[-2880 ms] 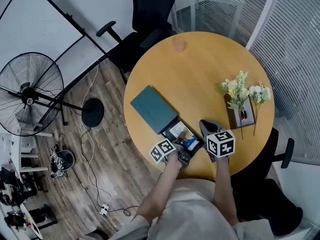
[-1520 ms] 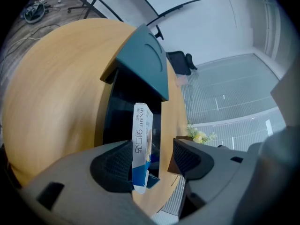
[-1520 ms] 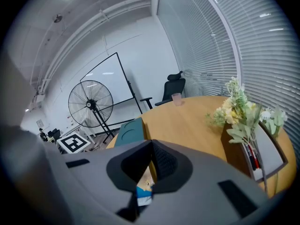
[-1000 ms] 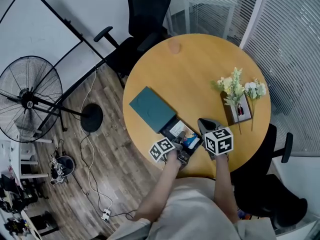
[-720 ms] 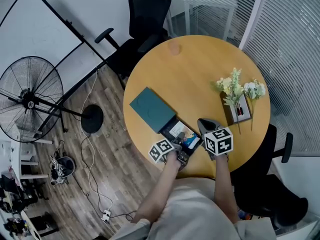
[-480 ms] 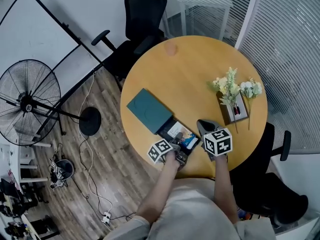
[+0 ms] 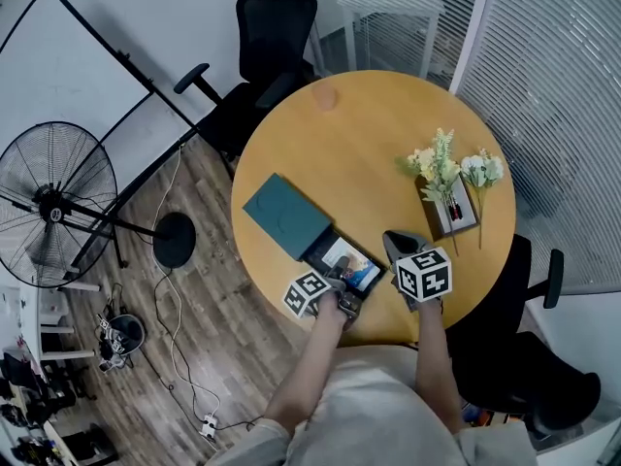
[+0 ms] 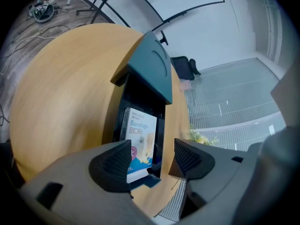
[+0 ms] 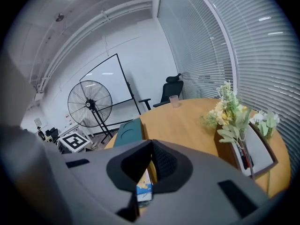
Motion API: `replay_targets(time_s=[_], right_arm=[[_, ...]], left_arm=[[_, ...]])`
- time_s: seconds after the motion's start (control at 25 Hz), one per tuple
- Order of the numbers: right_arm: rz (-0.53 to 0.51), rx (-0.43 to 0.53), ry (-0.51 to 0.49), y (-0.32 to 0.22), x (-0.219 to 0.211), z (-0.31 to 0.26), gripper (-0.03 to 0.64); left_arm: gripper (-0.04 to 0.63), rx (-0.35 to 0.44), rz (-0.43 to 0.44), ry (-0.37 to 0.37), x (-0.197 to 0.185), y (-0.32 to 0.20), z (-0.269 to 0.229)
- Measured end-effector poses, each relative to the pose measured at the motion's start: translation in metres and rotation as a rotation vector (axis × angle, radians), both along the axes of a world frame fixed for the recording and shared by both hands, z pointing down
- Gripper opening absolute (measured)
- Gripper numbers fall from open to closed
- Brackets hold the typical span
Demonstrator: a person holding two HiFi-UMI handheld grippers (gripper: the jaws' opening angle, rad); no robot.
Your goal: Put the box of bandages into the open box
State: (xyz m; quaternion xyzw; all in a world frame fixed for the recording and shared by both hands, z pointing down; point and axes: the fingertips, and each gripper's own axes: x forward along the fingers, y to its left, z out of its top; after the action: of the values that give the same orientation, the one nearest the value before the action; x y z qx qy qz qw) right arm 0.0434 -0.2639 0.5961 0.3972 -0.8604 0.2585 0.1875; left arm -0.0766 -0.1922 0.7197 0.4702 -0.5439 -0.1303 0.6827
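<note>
The bandage box (image 8: pixel 138 136), white and blue, lies flat inside the open black box (image 8: pixel 140 95), whose teal lid (image 8: pixel 151 65) rests on the table just behind it. My left gripper (image 8: pixel 152 150) hovers at the near end of the open box, open, with nothing between its fingers. From the head view the bandage box (image 7: pixel 352 266) sits in the open box (image 7: pixel 324 247), with the left gripper (image 7: pixel 341 278) at its near corner. My right gripper (image 7: pixel 398 246) stands just right of the box, shut and empty. Below the right gripper (image 9: pixel 152 165) a corner of the bandage box (image 9: pixel 144 190) shows.
A round wooden table (image 7: pixel 369 134) holds a tray of artificial flowers (image 7: pixel 444 175) at the right and a small cup (image 7: pixel 325 96) at the far edge. A black office chair (image 7: pixel 267 37) stands behind the table. A floor fan (image 7: pixel 53 207) and cables are at the left.
Only the head view has drifted a little. The bandage box stays in the open box and both grippers keep about the same places.
</note>
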Motion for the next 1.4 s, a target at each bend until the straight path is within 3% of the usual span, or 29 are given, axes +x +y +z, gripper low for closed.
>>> replay_targets(time_s=[0.28,0.64,0.92,1.2,1.4], right_arm=[[-0.011,0.010,-0.002,0.011,0.001,-0.001,-0.003],[-0.065,-0.019,0.009,0.044,-0.011,0.014,-0.003],[-0.117,-0.041,0.032,0.070,-0.024,0.034,-0.003],[-0.160,-0.042,0.043,0.089,-0.040,0.043,-0.003],[-0.162,-0.056,0.055,0.100,-0.035,0.053,-0.003]], left_arm=[[0.259,0.049,0.027,-0.044,0.000,0.001,-0.010],[0.261,0.189,0.168,-0.224,-0.008,0.005,-0.039],[0.262,0.359,0.392,-0.415,-0.006,0.011,-0.069],[0.262,0.489,0.531,-0.579,-0.006,0.018,-0.095],[0.262,0.547,0.653,-0.788,-0.013,0.029,-0.106]])
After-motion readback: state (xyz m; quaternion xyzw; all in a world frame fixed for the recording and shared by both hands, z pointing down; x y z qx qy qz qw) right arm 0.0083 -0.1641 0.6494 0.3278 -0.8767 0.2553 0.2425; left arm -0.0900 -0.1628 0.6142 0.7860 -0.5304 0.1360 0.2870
